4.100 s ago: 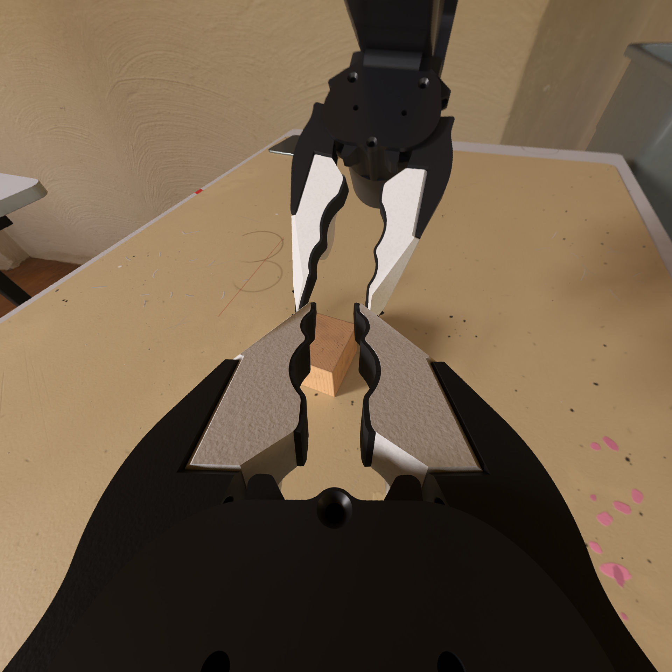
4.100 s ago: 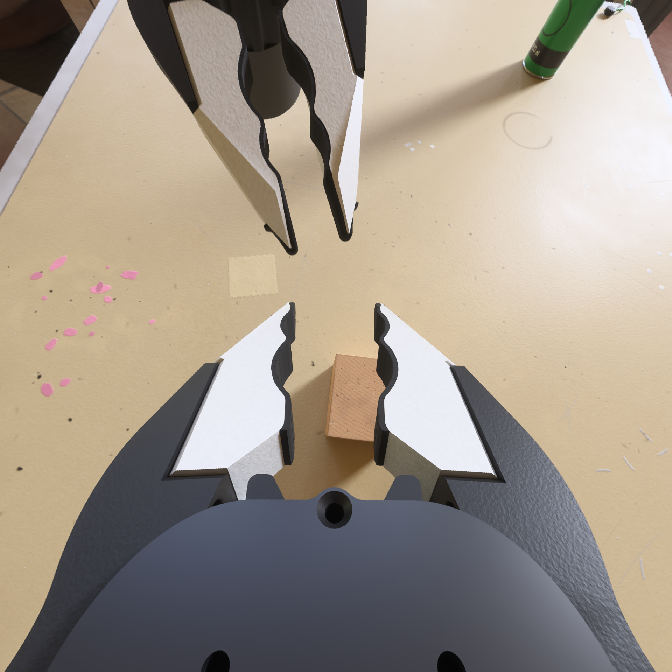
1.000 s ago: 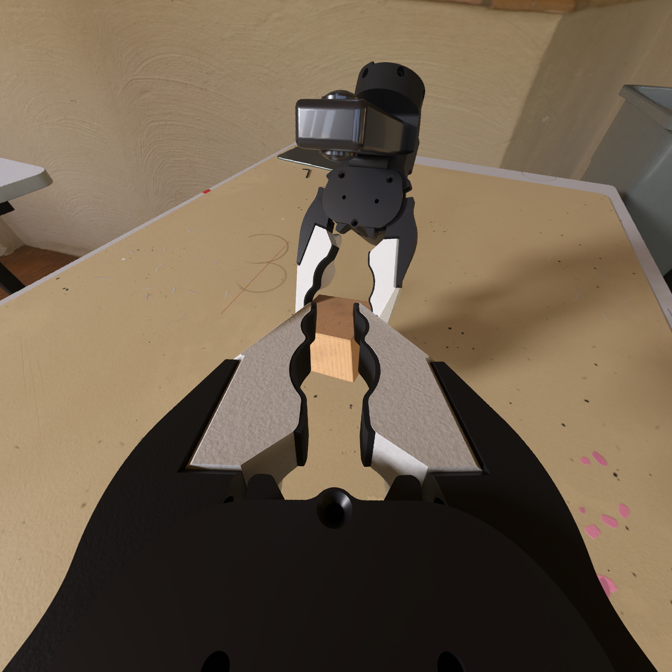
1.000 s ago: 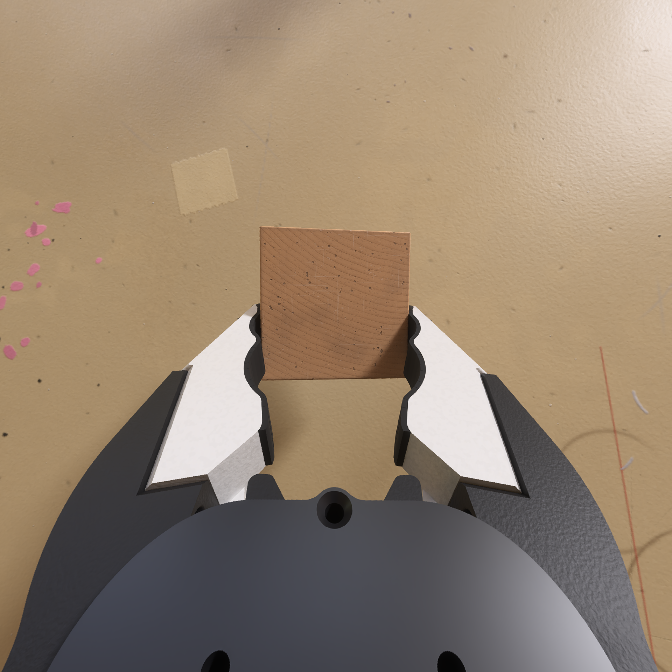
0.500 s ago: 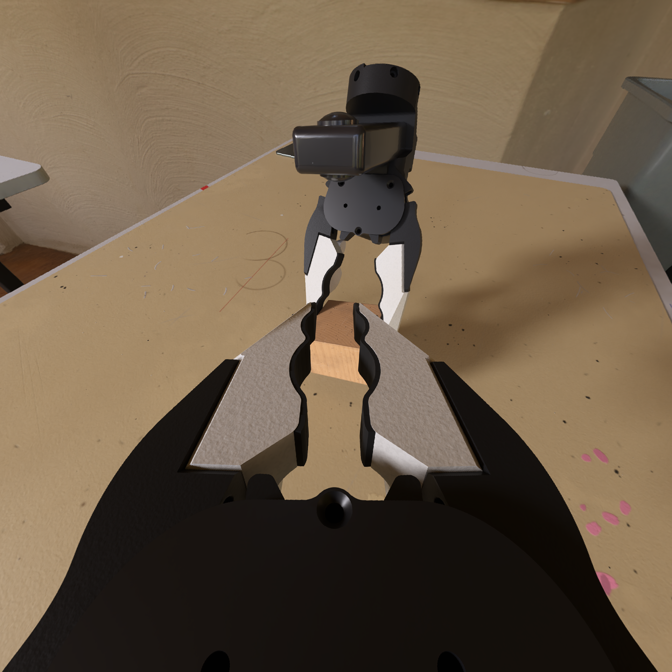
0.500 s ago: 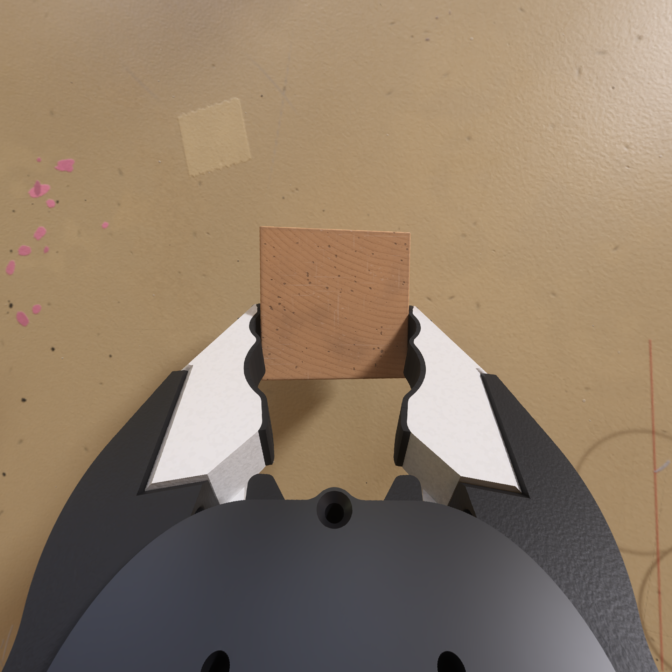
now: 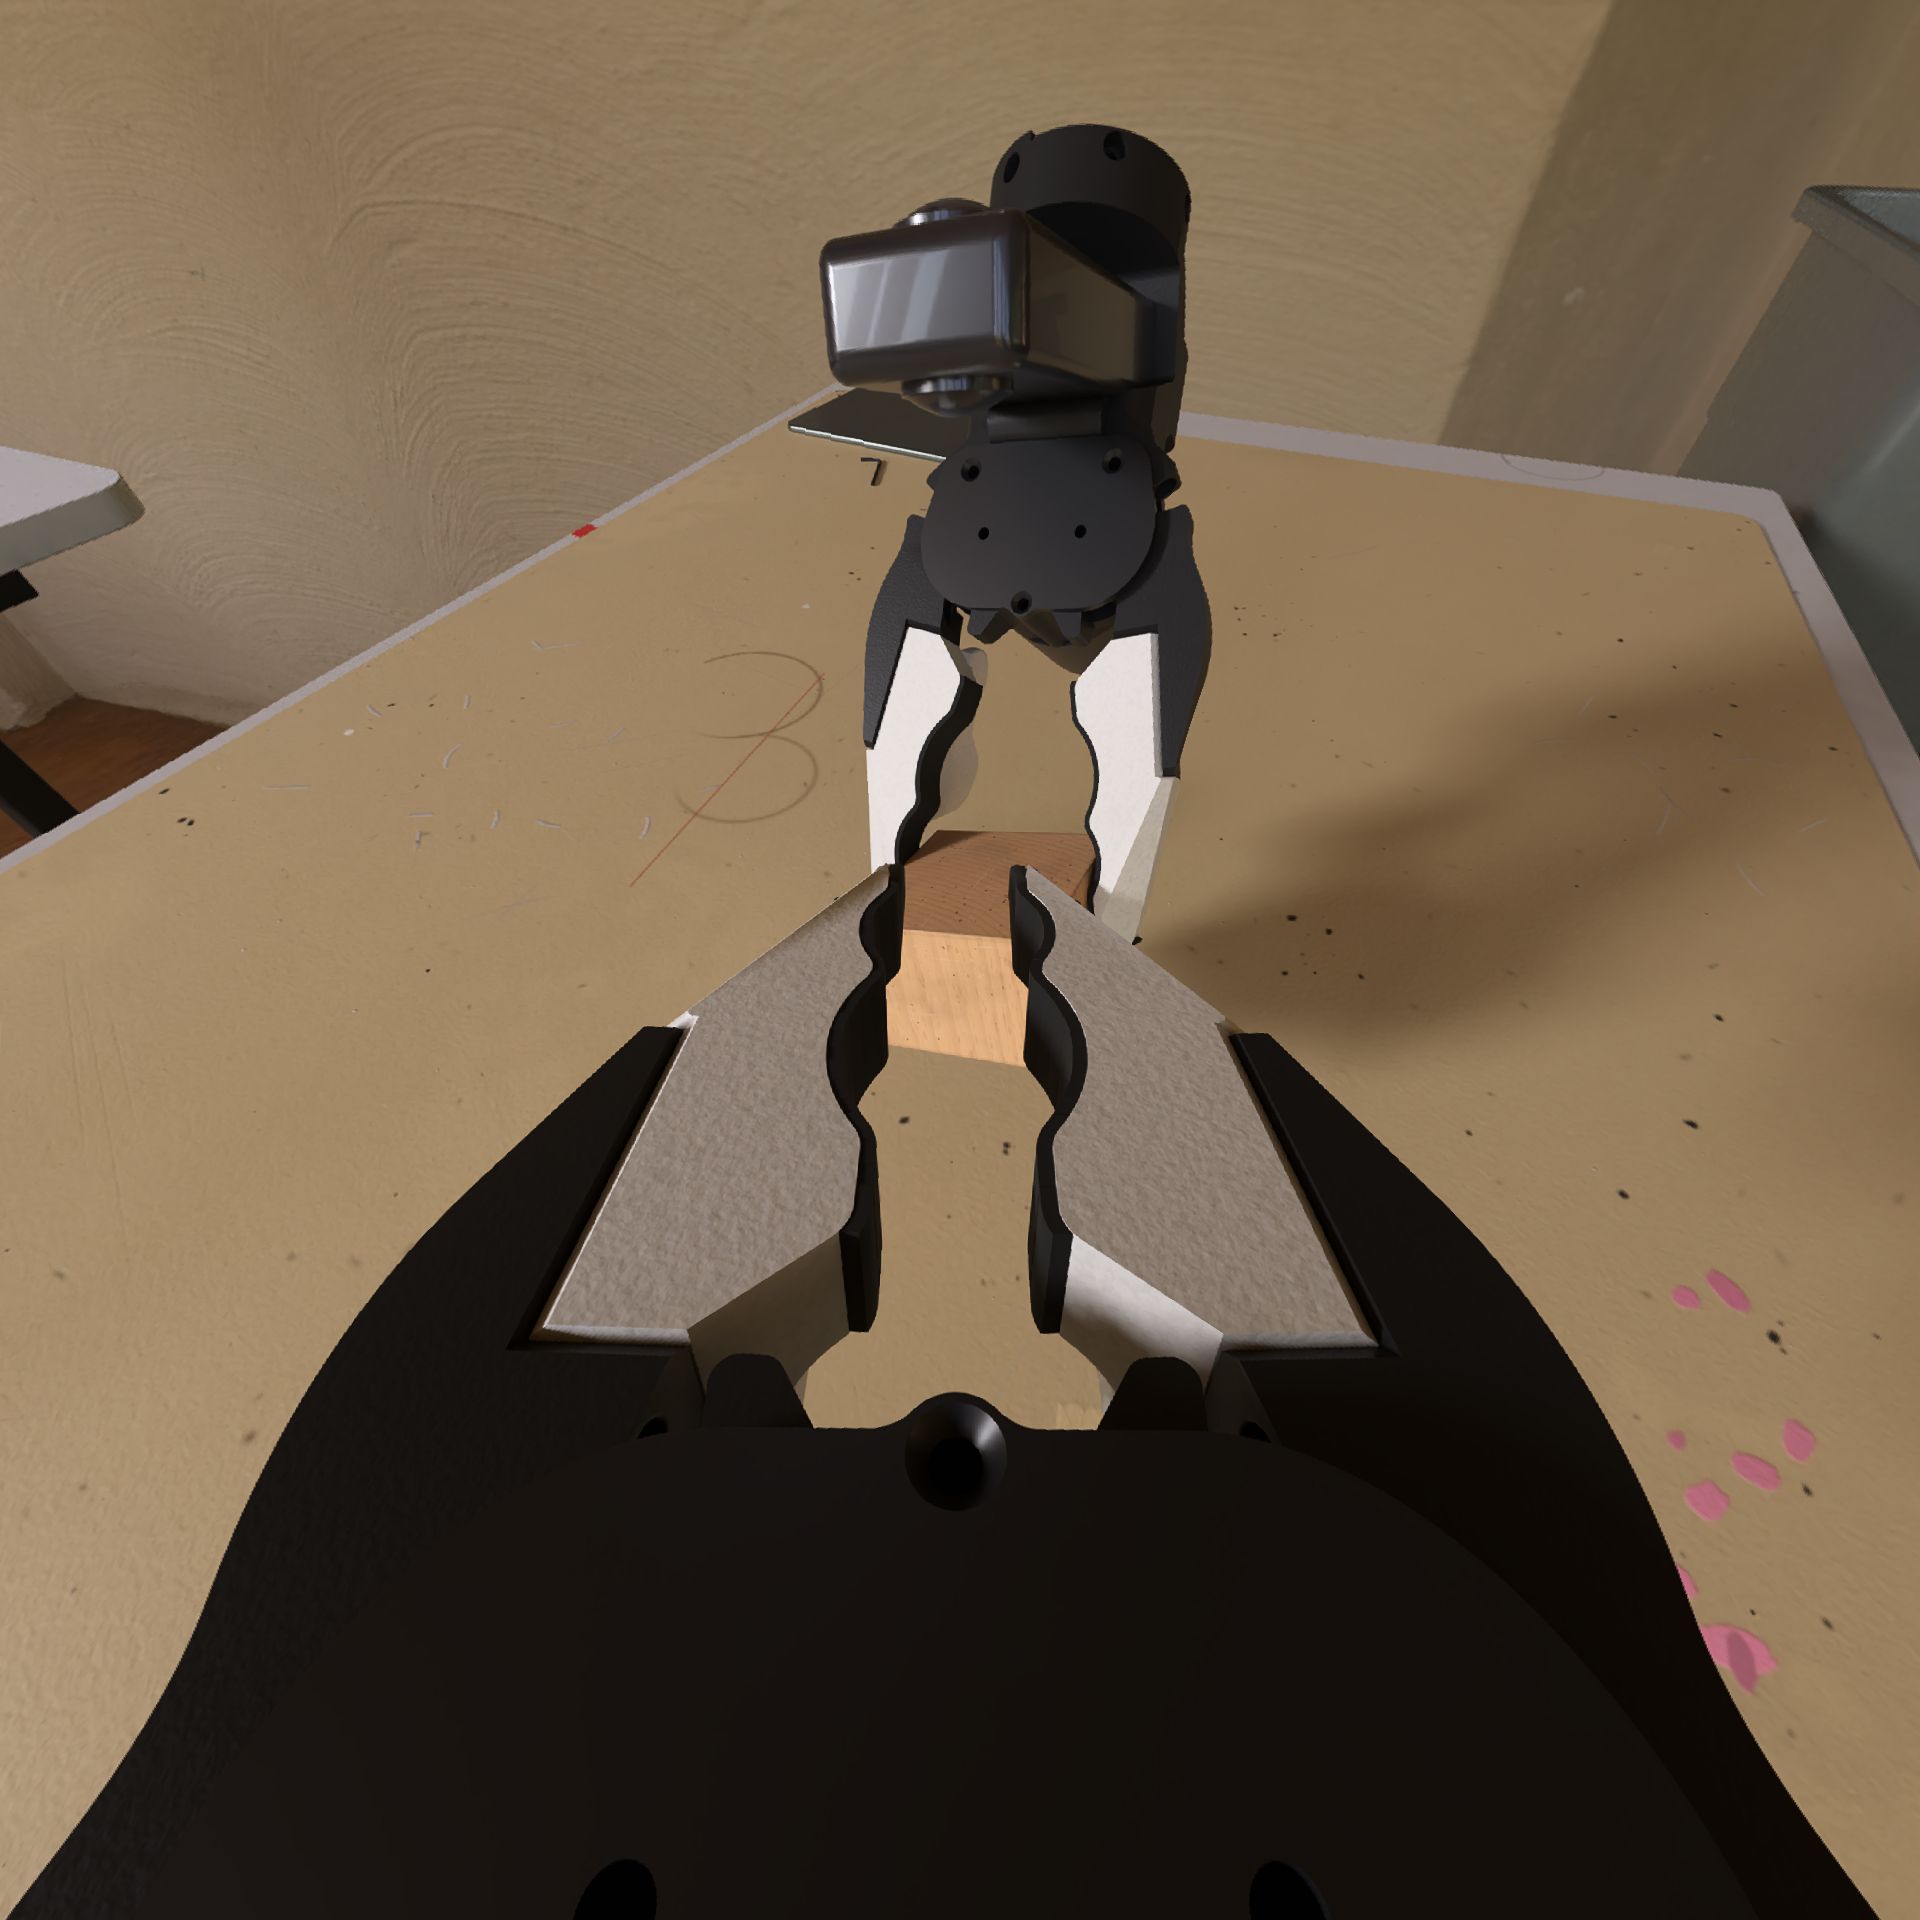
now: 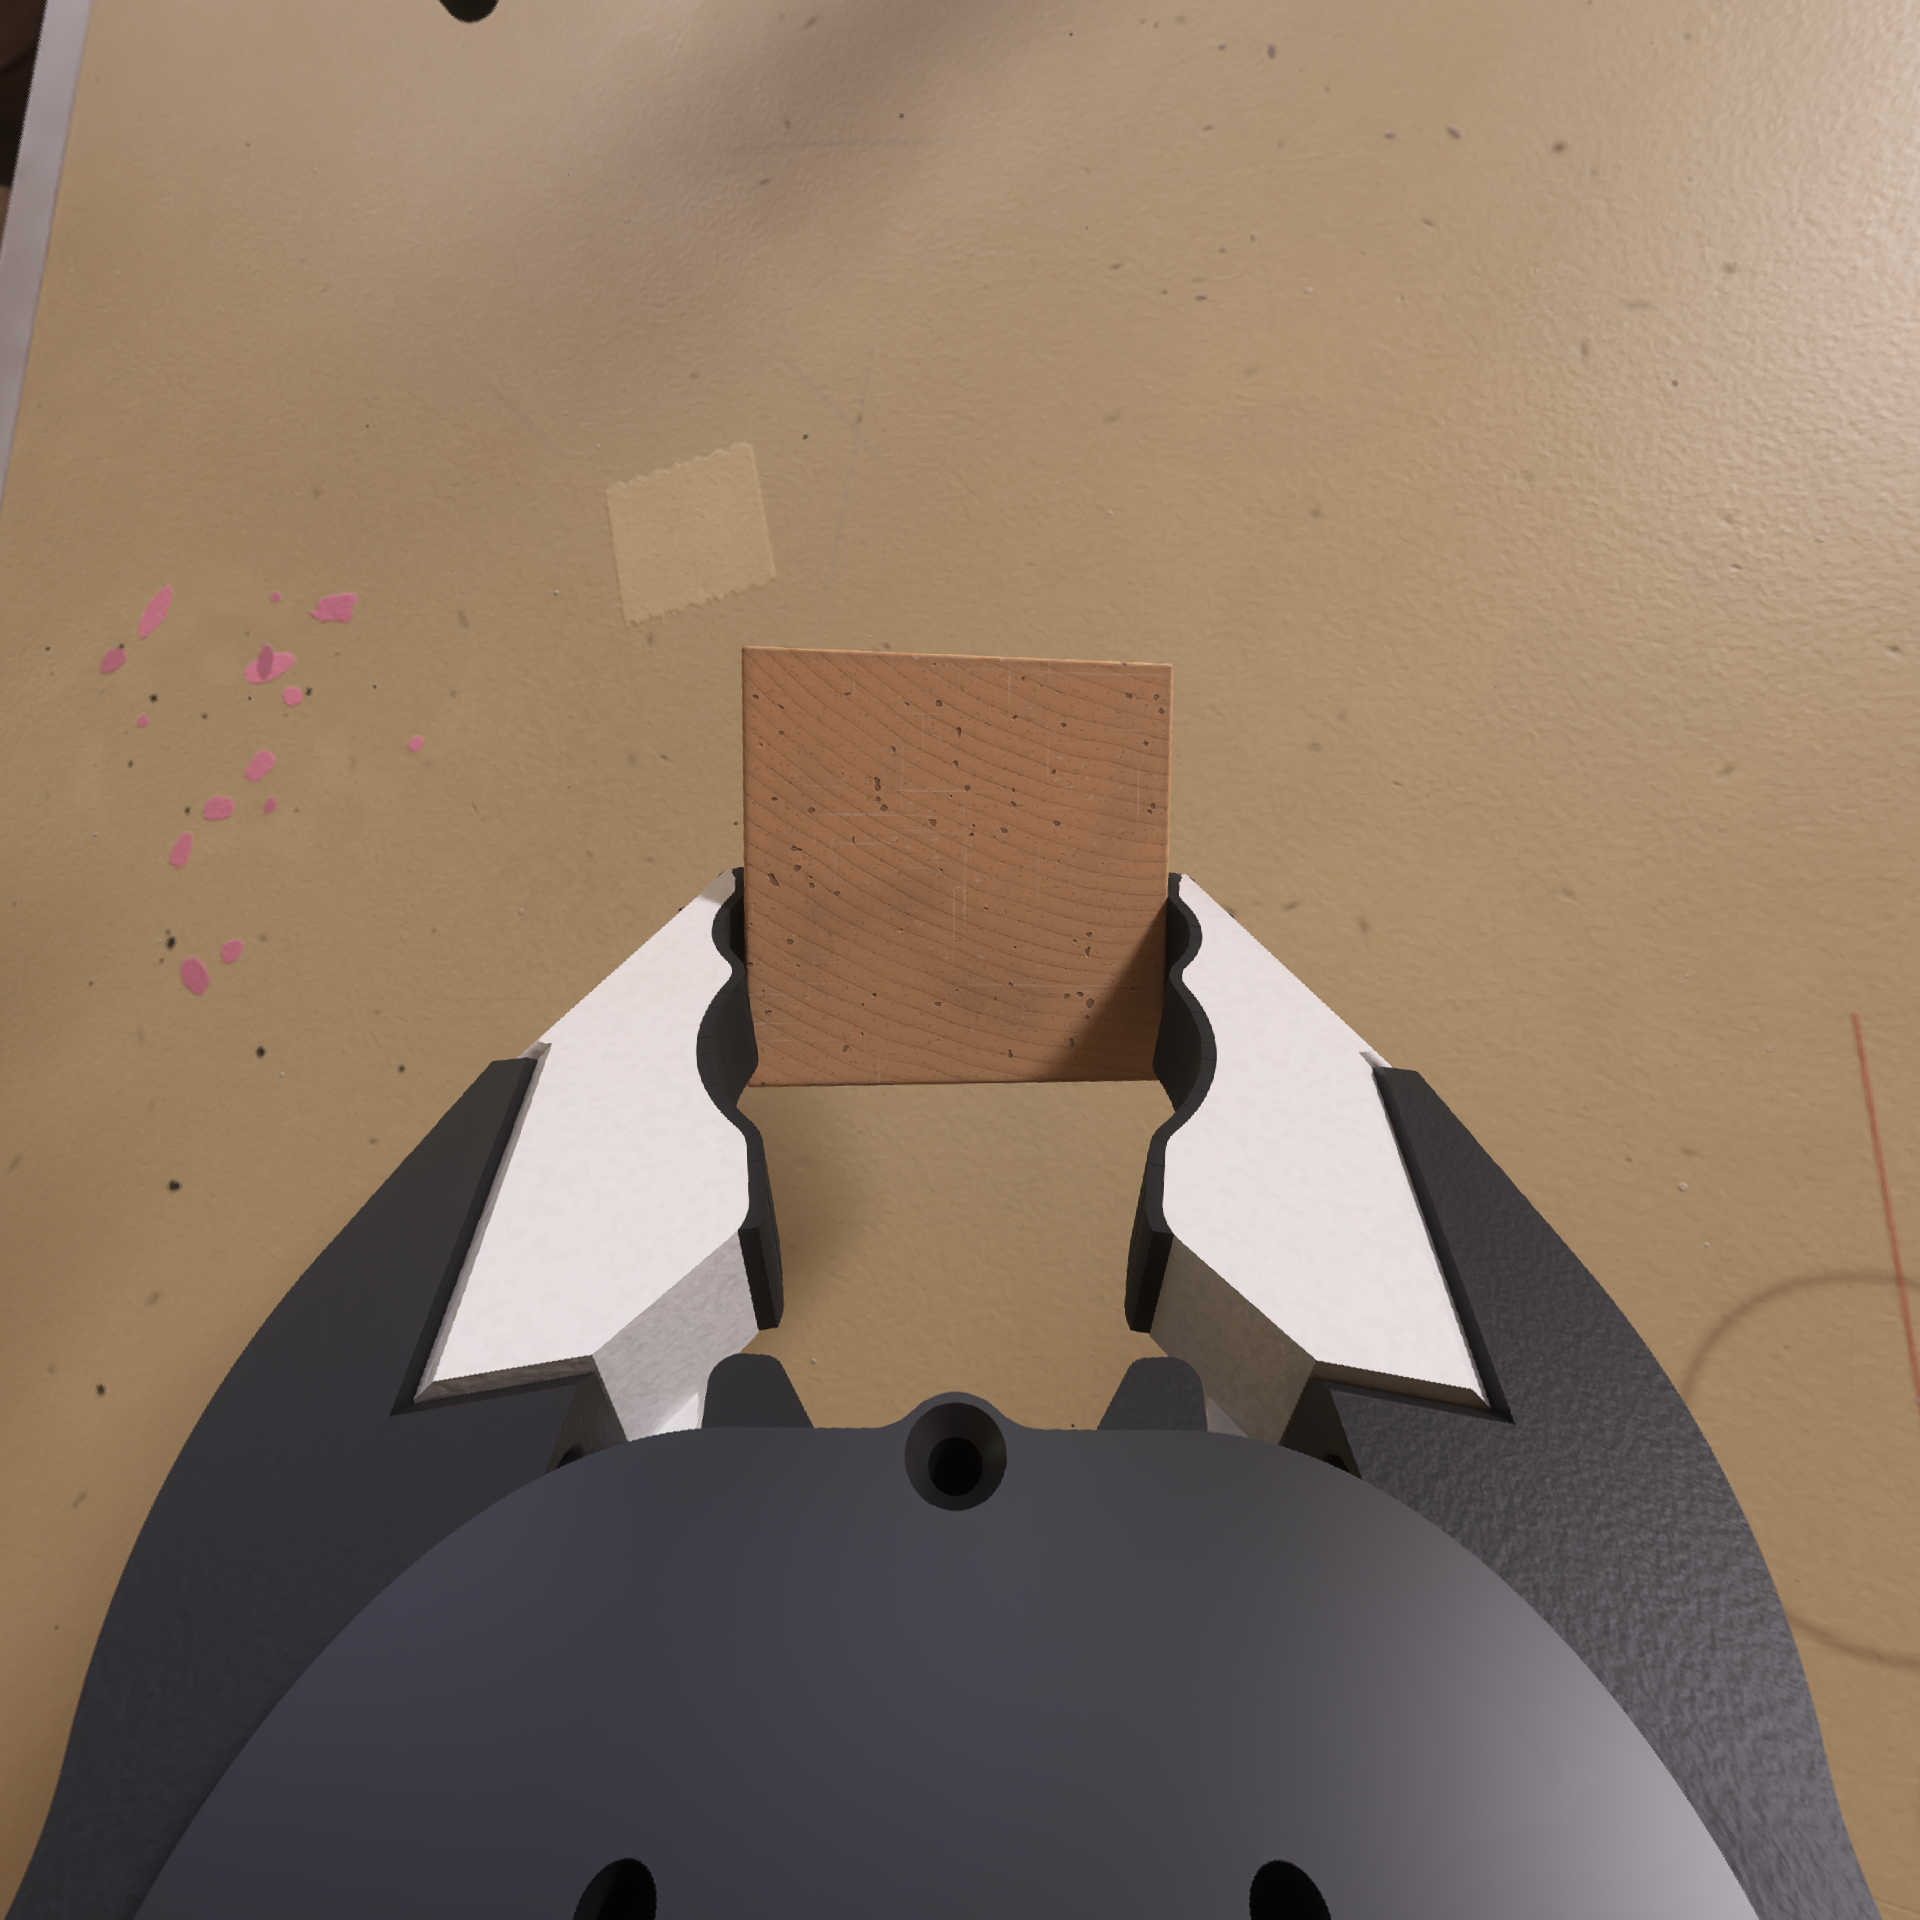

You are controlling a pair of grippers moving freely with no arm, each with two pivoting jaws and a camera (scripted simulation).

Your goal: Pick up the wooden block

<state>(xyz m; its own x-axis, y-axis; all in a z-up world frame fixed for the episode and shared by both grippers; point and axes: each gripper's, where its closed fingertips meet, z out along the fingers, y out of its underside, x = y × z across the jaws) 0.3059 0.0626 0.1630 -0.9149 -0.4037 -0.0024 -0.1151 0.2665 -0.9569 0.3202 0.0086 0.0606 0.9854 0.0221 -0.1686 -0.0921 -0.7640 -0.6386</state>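
Observation:
The wooden block (image 8: 956, 862) is a light brown cube with fine grain. My right gripper (image 8: 956, 883) is shut on it, with its white fingers (image 8: 634, 1091) pressed on the block's two sides. In the left wrist view the right gripper (image 7: 1003, 868) points straight down and holds the block (image 7: 951, 987) close to the tabletop; I cannot tell whether it touches. My left gripper (image 7: 953, 883) is open with a narrow gap and empty. Its tips are just in front of the block.
The tan table (image 7: 312, 935) has a pale edge at the left (image 7: 312, 686) and right. A tape patch (image 8: 691, 530) and pink paint spots (image 8: 229, 769) lie near the block. A thin grey plate (image 7: 862, 426) lies at the far edge. A grey cabinet (image 7: 1860, 312) stands at the right.
Four seconds ago the block lay on the table between the right gripper's open fingers; now those fingers are shut on it. Since then the table under it has shifted slightly.

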